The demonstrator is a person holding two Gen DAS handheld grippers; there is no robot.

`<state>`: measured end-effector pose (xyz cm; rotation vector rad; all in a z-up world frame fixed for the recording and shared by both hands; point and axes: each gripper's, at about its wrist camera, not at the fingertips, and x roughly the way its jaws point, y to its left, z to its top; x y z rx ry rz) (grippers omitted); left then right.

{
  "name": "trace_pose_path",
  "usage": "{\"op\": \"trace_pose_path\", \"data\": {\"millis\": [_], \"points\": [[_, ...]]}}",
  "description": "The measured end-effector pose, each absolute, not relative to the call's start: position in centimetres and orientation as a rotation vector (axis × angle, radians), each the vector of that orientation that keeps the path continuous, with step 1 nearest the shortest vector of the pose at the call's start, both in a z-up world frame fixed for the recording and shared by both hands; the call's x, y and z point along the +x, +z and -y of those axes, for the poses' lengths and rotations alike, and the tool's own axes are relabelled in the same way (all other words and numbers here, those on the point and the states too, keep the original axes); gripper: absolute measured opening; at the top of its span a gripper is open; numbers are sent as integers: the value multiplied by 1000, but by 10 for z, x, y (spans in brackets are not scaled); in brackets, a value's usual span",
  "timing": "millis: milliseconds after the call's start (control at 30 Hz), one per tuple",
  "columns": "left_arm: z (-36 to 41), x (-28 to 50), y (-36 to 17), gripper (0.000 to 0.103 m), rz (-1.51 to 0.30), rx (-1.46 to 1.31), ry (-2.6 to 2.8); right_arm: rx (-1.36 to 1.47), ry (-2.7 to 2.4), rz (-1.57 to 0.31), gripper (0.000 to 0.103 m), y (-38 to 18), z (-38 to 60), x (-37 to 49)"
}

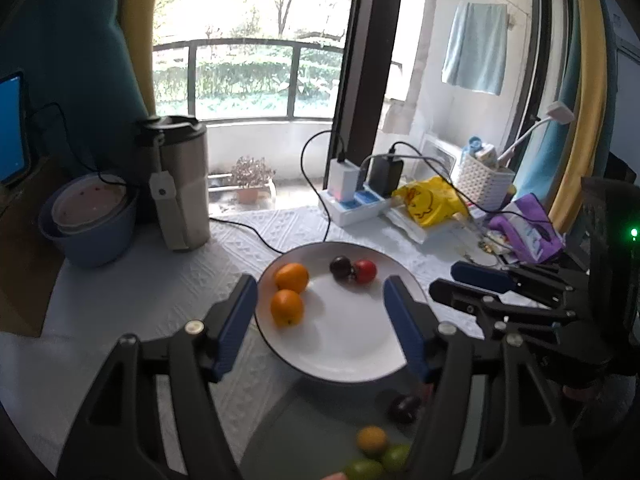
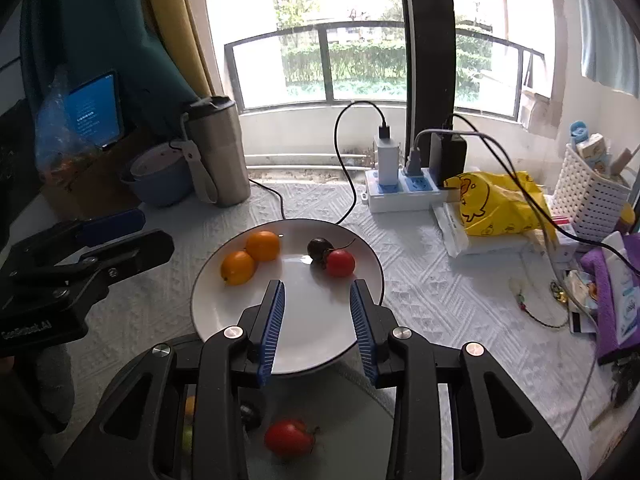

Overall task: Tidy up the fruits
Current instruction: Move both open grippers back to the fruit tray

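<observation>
My left gripper (image 1: pixel 320 320) is wide and empty over the white plate (image 1: pixel 340 356). My right gripper (image 2: pixel 318 320) is narrower, empty too. The red fruit (image 2: pixel 289 437) lies below, nearest my right.

A home room by a balcony: ahead of the gripper a towel (image 1: pixel 475 48) is hanging, chargers are sitting in a power strip (image 2: pixel 404 192), a potted plant (image 1: pixel 251 178) is standing outside.
</observation>
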<state>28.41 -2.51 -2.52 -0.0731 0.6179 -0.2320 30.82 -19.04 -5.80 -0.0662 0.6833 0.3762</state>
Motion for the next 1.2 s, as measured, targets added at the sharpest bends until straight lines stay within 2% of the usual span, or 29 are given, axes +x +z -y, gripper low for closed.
{"op": "trace_pose_path", "data": {"millis": [667,1200], "points": [[25,194,-34,67,-621,-114,-222,-54,393,-669,36,-56,196,228],[23,168,-93,67,-758,-102,-204,-58,454,-763,36,-99,172,200]]}}
